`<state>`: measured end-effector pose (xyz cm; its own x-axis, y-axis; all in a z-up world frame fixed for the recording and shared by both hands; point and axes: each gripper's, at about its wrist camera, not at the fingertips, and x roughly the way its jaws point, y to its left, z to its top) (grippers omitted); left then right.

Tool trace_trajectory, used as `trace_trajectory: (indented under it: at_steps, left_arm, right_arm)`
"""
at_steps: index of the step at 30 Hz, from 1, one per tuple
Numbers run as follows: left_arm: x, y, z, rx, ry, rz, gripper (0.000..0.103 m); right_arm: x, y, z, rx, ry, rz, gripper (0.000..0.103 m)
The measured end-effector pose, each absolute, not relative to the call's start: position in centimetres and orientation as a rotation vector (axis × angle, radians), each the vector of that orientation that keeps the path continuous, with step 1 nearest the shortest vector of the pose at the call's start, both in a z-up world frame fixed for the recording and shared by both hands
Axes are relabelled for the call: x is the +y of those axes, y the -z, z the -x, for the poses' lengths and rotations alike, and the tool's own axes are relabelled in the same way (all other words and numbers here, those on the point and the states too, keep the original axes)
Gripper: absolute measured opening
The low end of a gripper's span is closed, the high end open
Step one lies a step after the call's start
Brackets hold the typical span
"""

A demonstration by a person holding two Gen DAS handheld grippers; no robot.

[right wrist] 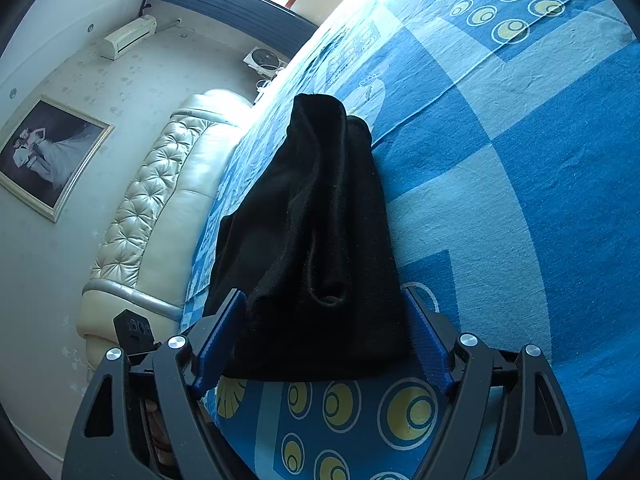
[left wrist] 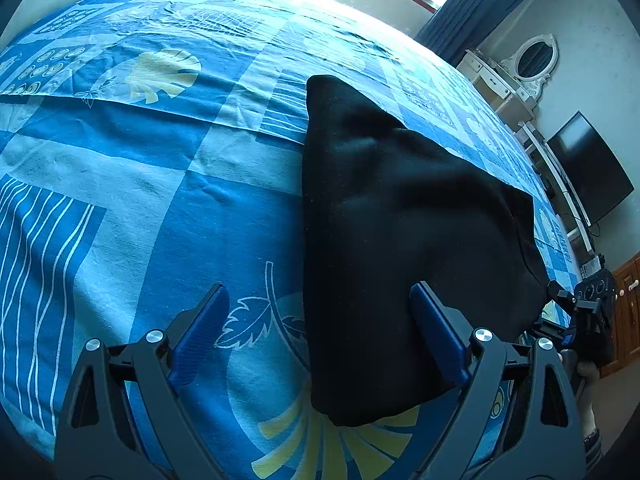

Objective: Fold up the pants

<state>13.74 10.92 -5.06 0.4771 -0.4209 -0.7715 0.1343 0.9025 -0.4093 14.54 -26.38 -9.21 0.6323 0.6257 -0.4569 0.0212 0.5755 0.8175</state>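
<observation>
Big bed w/ blue patterned sheet (left wrist: 160, 184) fills most of both views; print is squares, wavy stripes, yellow leaf + ring motifs, a few creases across it. On the sheet lie the black pants (left wrist: 400, 220), folded into a compact dark bundle, roughly wedge-shaped, narrow end far from the cams, wide end near. In right wrist view the pants (right wrist: 316, 240) show soft vertical folds and a small rolled pocket of cloth near the bottom edge, which lies flat on the sheet just above the yellow ring print. Cream tufted headboard (right wrist: 160, 200) runs along the bed's far side in that view, framed photo (right wrist: 48, 156) on the wall beside it, AC unit (right wrist: 128, 36) higher up near the curtain. Left wrist view: dark TV (left wrist: 588, 172) on the wall at right, white oval mirror (left wrist: 534, 60) above a dresser. Left gripper (left wrist: 322, 300) jaws wide apart; left finger over bare sheet, right finger over the pants' near part, contact w/ cloth can't tell. Right gripper (right wrist: 324, 308) jaws also wide apart, straddling the wide near end of the pants, blue pads either side, nothing pinched. The right gripper (left wrist: 580, 304) also shows at the far right edge of left wrist view, beside the pants' edge.
</observation>
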Motion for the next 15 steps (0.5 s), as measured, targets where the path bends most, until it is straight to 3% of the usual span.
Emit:
trace_trajectory:
  at_steps: [15]
  left_arm:
    - [10.67,4.94,-13.42,1.004,0.349,0.311,0.092]
  right_arm:
    - [-26.22,9.32,-14.23,0.812,-0.401,-0.897,0.078]
